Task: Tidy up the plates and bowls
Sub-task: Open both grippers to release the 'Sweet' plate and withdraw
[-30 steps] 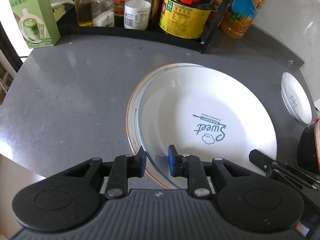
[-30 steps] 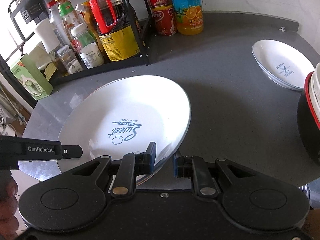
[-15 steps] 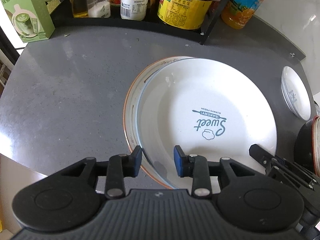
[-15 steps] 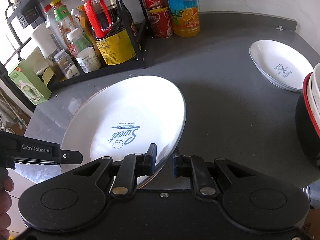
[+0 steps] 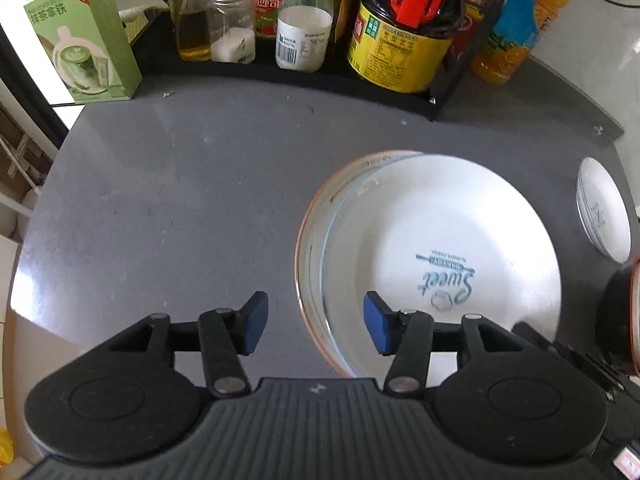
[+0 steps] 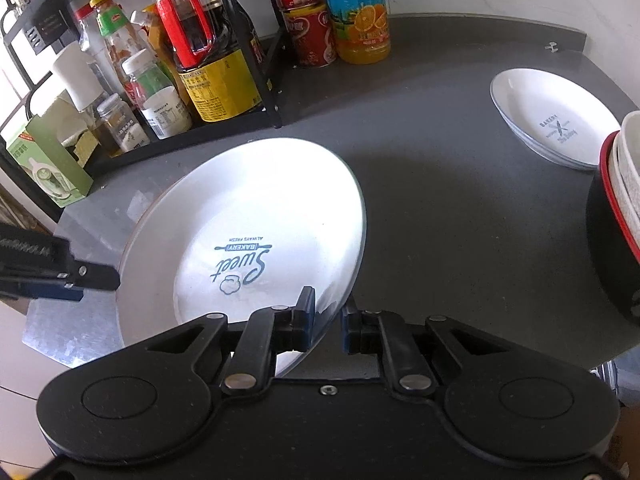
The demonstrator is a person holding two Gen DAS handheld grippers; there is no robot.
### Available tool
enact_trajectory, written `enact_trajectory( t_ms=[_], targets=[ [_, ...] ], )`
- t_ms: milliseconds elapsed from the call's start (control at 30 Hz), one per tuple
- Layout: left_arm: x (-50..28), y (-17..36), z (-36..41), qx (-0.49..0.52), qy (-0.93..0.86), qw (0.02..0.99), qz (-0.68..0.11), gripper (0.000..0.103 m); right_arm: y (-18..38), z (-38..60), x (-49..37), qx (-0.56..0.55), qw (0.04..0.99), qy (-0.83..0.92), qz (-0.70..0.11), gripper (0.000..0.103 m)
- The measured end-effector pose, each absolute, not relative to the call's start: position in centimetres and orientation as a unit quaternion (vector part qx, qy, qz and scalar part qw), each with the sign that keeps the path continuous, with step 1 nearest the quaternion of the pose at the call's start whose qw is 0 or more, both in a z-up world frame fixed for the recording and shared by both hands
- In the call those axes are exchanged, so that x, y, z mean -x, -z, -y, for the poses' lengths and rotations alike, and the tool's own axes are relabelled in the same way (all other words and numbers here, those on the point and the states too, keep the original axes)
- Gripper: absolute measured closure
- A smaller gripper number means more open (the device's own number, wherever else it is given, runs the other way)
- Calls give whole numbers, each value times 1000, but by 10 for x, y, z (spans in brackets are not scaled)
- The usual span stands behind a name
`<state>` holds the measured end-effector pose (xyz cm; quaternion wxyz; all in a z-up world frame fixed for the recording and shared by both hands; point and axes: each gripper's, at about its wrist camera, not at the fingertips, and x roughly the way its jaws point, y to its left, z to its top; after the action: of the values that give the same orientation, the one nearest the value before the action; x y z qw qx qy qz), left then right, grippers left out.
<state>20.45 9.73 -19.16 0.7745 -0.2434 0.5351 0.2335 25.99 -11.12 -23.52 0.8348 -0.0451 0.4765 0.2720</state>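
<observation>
Your right gripper [image 6: 325,322] fingers pinch the near rim of the Sweet Bakery plate [image 6: 256,216], which sits on the orange-rimmed plate [image 5: 310,236]. Your left gripper [image 5: 316,322] fingers are spread wide. Lower gently, then let go.

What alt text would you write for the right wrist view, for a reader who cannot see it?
The right gripper is shut on the near rim of a large white round plate printed "Sweet", tilted above the grey countertop. A smaller white oval dish lies far right, and bottles fill a black wire rack behind.
</observation>
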Motion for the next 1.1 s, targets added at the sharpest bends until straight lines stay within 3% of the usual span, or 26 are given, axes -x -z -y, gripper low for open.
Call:
enact_trajectory(
  t_ms=[733,1100],
  targets=[
    [-212,223,-117,219,-255,783,-523,53,247,92,-267,75,831,-264,-483,85],
    [-218,220,-112,209,-260,777,-534,56,246,106,-282,10,823,-250,-510,75]
  ],
)
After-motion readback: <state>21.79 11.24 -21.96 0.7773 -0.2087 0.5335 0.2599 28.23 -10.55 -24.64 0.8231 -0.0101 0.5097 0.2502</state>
